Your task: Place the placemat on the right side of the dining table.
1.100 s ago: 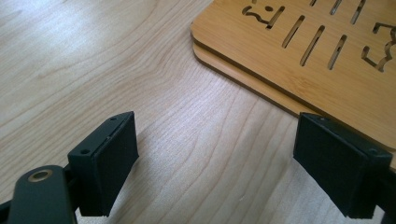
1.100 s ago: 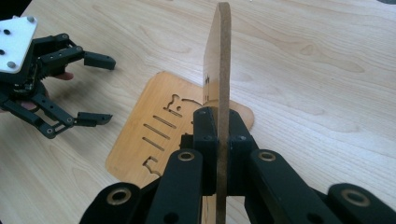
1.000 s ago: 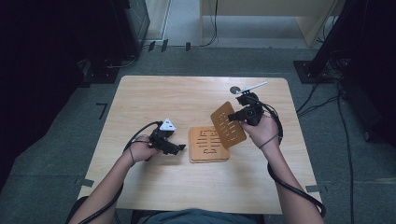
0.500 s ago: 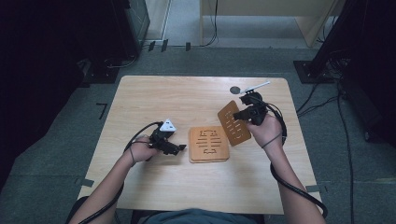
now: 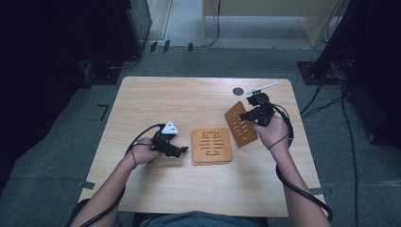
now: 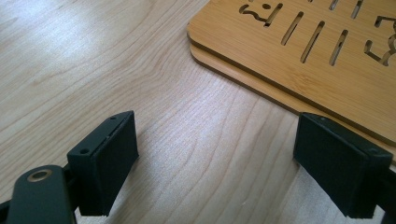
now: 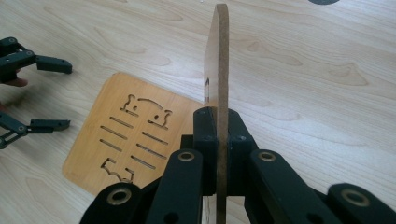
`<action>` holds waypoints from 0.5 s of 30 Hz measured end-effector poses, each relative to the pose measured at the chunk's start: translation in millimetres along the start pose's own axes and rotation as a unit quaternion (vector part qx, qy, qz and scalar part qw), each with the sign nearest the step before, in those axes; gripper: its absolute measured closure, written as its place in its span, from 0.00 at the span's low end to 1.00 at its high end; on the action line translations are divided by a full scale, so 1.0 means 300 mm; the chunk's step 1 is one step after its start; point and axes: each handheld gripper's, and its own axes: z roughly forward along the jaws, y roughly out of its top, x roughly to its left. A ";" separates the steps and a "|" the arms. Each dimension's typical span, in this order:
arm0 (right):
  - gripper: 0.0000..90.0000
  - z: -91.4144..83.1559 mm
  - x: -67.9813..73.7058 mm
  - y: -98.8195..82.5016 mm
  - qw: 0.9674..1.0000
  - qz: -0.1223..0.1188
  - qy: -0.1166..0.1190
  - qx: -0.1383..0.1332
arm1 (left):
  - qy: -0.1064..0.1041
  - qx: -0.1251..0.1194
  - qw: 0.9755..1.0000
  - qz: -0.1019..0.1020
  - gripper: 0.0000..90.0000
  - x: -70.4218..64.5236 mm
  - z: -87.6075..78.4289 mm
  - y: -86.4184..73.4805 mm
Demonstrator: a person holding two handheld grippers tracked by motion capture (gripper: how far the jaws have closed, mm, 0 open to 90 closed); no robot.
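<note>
A thin wooden board (image 5: 240, 124) with slot cut-outs hangs tilted above the table, right of centre, and my right gripper (image 5: 250, 115) is shut on its edge. In the right gripper view the board (image 7: 218, 70) stands edge-on between the pads of my right gripper (image 7: 218, 135). Two matching boards lie stacked (image 5: 211, 145) flat at the table's middle, the stack (image 7: 130, 135) below and left of the held one. My left gripper (image 5: 182, 150) rests open just left of the stack. Its jaws (image 6: 229, 172) straddle bare table, with the stack's corner (image 6: 303, 51) ahead of them.
A small black disc (image 5: 238, 91) and a white pen (image 5: 262, 87) lie near the table's far right edge. Cables trail from both grippers along the forearms. Dark equipment and floor cables surround the wooden table (image 5: 156, 101).
My right gripper has carried the held board a little to the right, away from the stack. The left gripper has stayed put.
</note>
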 end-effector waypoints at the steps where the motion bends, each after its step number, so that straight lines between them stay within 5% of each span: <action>1: 0.97 -0.001 -0.001 0.000 1.000 0.002 -0.003 0.000 | 0.000 -0.001 1.000 0.001 0.14 0.000 0.000 0.000; 15: 0.97 -0.009 -0.024 -0.003 1.000 0.009 -0.017 -0.013 | 0.000 -0.001 1.000 0.004 0.14 0.000 0.001 -0.001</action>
